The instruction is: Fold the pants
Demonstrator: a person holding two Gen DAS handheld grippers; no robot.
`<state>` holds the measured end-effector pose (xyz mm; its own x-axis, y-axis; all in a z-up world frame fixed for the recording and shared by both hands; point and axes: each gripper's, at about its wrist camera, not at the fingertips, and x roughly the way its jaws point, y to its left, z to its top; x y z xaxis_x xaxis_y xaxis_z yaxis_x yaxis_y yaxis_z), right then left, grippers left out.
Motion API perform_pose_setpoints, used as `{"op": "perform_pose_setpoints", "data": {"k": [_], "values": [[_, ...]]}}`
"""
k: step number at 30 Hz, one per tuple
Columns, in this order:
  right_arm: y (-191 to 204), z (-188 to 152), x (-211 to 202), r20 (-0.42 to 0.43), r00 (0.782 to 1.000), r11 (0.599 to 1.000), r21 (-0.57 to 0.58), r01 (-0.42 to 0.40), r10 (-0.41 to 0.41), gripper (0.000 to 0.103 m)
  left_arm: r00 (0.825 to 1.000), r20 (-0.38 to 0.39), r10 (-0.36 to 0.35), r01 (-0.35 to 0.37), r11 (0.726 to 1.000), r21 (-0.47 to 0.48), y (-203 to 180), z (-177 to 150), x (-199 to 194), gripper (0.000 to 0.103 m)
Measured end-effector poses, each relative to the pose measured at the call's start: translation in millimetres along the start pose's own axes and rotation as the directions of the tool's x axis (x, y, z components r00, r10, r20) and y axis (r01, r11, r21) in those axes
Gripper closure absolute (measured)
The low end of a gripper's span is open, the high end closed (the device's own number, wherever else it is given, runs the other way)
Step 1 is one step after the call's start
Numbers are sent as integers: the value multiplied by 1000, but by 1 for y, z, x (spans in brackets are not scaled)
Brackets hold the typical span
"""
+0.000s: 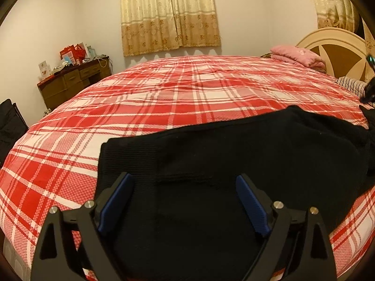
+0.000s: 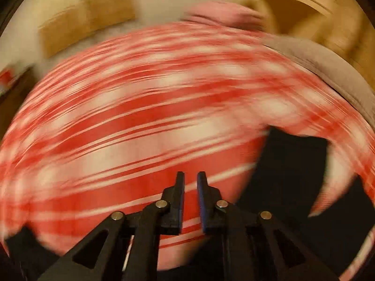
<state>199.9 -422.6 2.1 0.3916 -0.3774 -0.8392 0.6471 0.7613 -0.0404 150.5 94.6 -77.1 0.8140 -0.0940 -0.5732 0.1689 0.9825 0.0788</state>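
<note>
In the left wrist view, the left claw (image 1: 184, 187) fills the bottom of the frame with its two blue-padded fingers (image 1: 114, 202) spread wide, hovering over black pants (image 1: 234, 154) and pinching nothing. The pants lie flat across the lower centre and right of the frame on a bed (image 1: 145, 98) covered in a red and white plaid sheet. Beyond it, a folded pink blanket (image 1: 297, 55) sits at the upper right beside a cream headboard (image 1: 337, 46). Yellow patterned curtains (image 1: 170, 16) hang at the top centre, and a brown wooden dresser (image 1: 72, 82) stands at the left against a white wall. The right wrist view is heavily blurred. There the right claw (image 2: 190, 178), at the bottom centre, has its fingers close together with a narrow gap showing plaid sheet between them; nothing is gripped. A dark patch of the pants (image 2: 290, 164) shows at the lower right.
</note>
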Motion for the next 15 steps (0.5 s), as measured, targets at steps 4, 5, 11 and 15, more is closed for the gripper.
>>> {"op": "perform_pose_setpoints", "data": {"k": [4, 5, 11, 15], "values": [[-31, 10, 38, -61, 991, 992, 26, 121, -119, 62, 1000, -3, 8, -8, 1000, 1, -1, 0, 0, 9], [-29, 8, 39, -39, 990, 991, 1, 137, -137, 60, 1000, -4, 7, -7, 1000, 2, -1, 0, 0, 9], [-34, 22, 51, -36, 990, 990, -40, 134, -135, 69, 1000, -9, 12, -12, 1000, 7, -2, 0, 1, 8], [-64, 23, 36, -34, 999, 999, 50, -12, 14, 97, 1000, -10, 16, -15, 1000, 10, -1, 0, 1, 8]]}}
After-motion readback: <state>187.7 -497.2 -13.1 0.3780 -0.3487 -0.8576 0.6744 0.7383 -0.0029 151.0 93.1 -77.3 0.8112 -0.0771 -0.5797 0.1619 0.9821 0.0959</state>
